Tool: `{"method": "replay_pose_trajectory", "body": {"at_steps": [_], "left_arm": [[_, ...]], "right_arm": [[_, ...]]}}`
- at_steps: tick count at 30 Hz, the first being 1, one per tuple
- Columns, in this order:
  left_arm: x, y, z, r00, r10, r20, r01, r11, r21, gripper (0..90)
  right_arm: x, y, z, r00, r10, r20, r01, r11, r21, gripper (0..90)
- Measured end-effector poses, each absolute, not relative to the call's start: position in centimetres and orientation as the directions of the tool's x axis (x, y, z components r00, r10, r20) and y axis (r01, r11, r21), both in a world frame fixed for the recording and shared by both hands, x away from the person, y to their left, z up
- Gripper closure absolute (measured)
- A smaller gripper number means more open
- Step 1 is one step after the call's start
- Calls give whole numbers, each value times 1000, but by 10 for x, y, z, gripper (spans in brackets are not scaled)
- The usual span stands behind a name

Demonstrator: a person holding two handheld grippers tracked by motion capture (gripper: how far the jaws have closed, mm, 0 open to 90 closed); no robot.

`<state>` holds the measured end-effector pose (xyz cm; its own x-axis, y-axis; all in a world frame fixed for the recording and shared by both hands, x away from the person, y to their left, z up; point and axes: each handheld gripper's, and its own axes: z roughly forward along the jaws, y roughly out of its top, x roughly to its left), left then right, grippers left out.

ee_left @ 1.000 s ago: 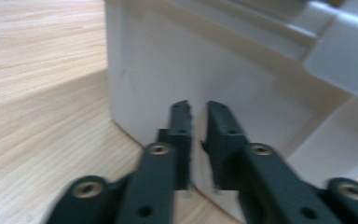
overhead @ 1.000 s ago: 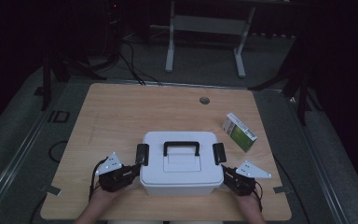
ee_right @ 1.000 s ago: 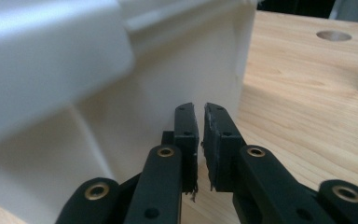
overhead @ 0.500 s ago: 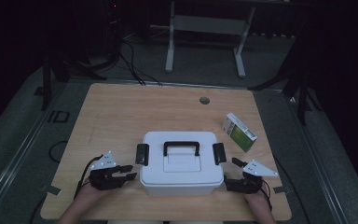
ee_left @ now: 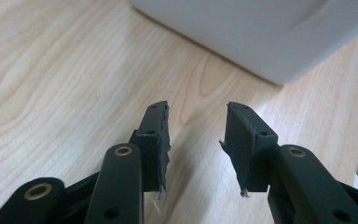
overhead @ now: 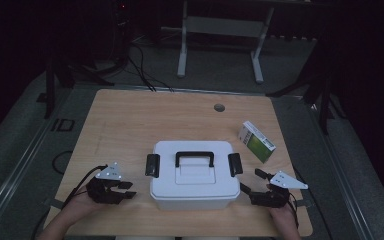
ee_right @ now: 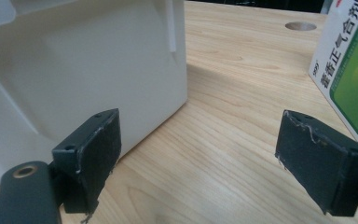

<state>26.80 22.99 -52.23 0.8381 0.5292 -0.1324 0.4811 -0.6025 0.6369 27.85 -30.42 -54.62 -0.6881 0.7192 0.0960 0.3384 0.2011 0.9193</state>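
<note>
On the wooden worktop [overhead: 130,130], near the person's edge, sits a white storage box [overhead: 195,185] with its lid on. A black carry handle [overhead: 194,158] lies across the top of the lid, and a black latch [overhead: 152,165] stands at each end, both swung outward from the lid. To the box's left, the left gripper [overhead: 125,189] rests low over the wood with its jaws pointing toward the box's side, a little apart from it; in the left gripper view the two black jaws stand moderately spread with bare wood grain between them and the box's white lower corner [ee_left: 270,42] just ahead. To the box's right, the right gripper [overhead: 252,192] lies near the box's end wall, its jaws aimed toward it. The right gripper view shows these jaws spread wide, holding nothing, with the box wall [ee_right: 98,79] just beyond the left jaw and a green and white carton [ee_right: 349,74] beyond the right jaw. That carton [overhead: 256,141] lies flat behind the right gripper, clear of the box. A round hole [overhead: 219,107] marks the worktop's far side.
</note>
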Motion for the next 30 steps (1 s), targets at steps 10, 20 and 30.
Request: {"method": "replay_pose_trajectory", "body": {"at_steps": [10,20,30], "left_arm": [[269,229,-517,858,498,-128,484,-700,524,565],[270,234,-508,855,505,-119,505,-758,413,504],[273,231,-505,855,495,-153,518,-812,270,287]], "right_arm": [[272,-314,-545,-683,724,92,339,203,919,137],[267,-321,-548,-673,728,129,362,172,916,138],[265,-322,-548,-674,729,122,358,178,917,138]]}}
